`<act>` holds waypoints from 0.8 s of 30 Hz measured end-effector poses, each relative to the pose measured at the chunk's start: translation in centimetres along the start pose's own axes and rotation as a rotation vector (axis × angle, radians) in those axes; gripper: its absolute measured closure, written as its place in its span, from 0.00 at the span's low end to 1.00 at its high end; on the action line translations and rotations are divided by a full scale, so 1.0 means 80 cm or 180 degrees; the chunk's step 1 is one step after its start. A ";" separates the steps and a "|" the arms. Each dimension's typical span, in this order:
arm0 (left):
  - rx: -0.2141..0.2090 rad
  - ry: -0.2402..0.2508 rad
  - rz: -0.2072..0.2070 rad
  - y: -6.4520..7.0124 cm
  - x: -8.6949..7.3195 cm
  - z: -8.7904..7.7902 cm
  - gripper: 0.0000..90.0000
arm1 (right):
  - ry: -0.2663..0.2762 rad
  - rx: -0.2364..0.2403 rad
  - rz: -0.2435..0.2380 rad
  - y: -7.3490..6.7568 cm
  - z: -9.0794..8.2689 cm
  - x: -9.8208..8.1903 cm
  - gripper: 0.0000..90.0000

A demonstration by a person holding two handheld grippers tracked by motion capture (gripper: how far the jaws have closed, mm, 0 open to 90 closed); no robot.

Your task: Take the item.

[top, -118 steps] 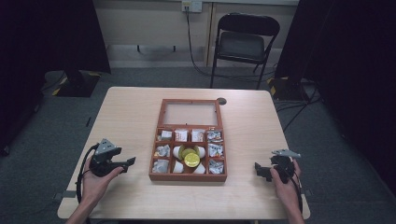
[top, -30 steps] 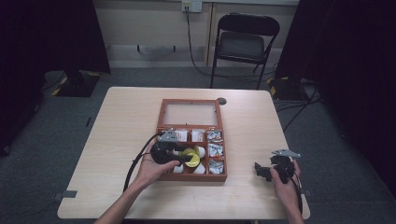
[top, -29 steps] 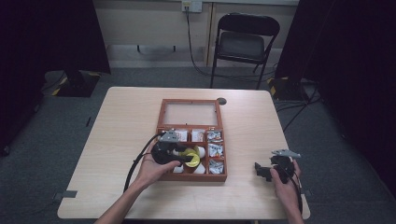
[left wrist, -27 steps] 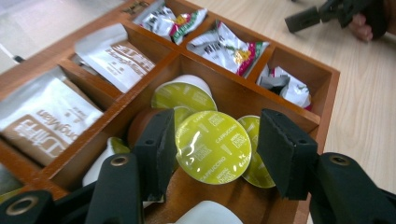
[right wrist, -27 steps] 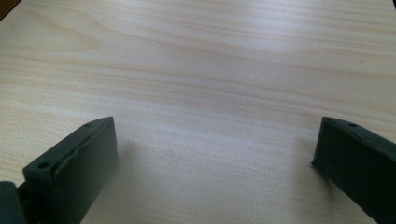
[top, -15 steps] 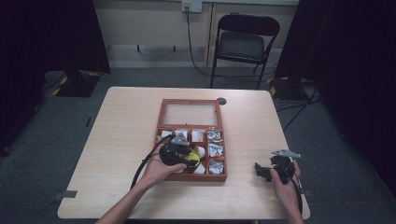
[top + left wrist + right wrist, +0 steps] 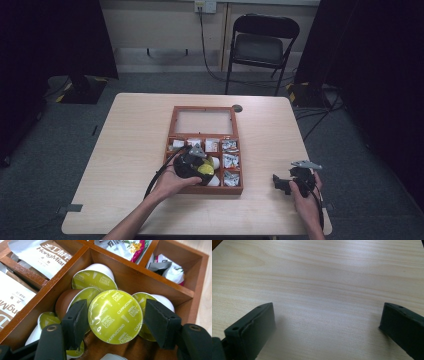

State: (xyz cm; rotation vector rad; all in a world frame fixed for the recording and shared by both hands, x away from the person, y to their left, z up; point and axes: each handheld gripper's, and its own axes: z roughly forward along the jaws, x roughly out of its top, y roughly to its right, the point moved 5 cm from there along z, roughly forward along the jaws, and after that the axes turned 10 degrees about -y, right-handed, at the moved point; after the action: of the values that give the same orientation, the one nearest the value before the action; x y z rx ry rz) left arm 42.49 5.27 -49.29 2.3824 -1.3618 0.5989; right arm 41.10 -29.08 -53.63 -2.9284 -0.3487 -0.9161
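Note:
A wooden box [image 7: 171, 150] with several compartments lies open at mid-table. One compartment [image 7: 140, 282] holds several capsules with green foil lids marked Cappuccino. The top capsule [image 7: 115, 320] lies flat on the others, between the jaws of my left gripper [image 7: 116, 308] [image 7: 197, 165], which reaches down into the box. Those jaws have just been opening: the right pad stands clear of the capsule's rim and the left pad sits at its edge without squeezing it. My right gripper [image 7: 329, 315] [image 7: 281, 183] rests open over bare tabletop at the front right.
Other compartments hold white and silver sachets [image 7: 50, 255] and colourful packets [image 7: 125, 247]. The box's glass lid [image 7: 204, 121] lies flat behind it. A small dark disc [image 7: 237, 108] sits near the table's far edge. A folding chair [image 7: 260, 45] stands beyond the table.
My left hand came from the table's left side to the box, then sank slightly over the capsule compartment. The right hand has stayed put.

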 end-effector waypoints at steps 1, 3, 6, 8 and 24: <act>0.0008 0.0013 -0.0008 0.001 0.001 0.001 0.40 | 0.0000 0.0000 0.0000 0.000 0.000 0.000 0.00; 0.0018 -0.0033 0.0020 0.001 0.000 0.002 0.40 | 0.0000 0.0000 0.0000 0.000 0.000 0.000 0.00; 0.0007 -0.0075 0.0000 0.003 0.000 0.005 0.40 | 0.0000 0.0000 0.0000 0.000 0.000 0.000 0.00; 0.0026 -0.0097 -0.0011 0.003 0.000 0.005 0.41 | 0.0000 0.0000 0.0000 0.000 0.000 0.000 0.00; 0.0089 -0.0136 -0.0050 0.006 -0.003 0.008 0.41 | 0.0000 0.0000 -0.0001 0.000 0.000 0.000 0.00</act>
State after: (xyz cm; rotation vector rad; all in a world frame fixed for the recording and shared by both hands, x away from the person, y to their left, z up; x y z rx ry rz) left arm 42.12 4.90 -49.95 2.4391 -1.3595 0.5694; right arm 41.10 -29.08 -53.63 -2.9284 -0.3490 -0.9159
